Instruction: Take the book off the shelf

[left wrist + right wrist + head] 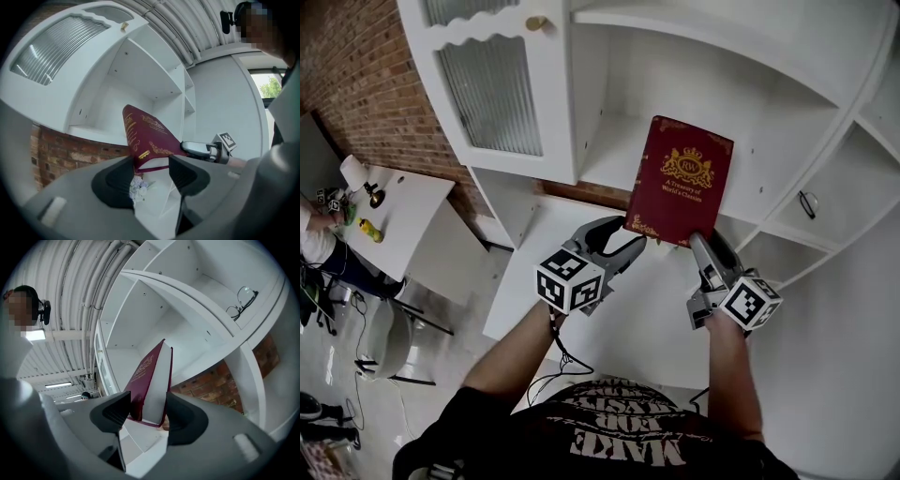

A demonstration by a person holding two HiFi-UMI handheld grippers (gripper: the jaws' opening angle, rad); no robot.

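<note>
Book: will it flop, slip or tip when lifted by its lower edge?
Probably stiff: the book stands flat, unbent, hard-covered. It looks smooth, so may slip. Held low by left tool and right tool, it may tip.

A red brick wall (366, 66) runs behind the white shelf unit (787, 103) with its ribbed-glass door (492, 94). A white table (417, 211) stands near the brick; a strip light (58, 385) glows on the corrugated ceiling (70, 296).

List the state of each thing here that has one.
book, closed, off the shelf, gripped at its bottom edge
left gripper, shut on the book
right gripper, shut on the book
cabinet door, appears closed
glasses, lying in another compartment
</note>
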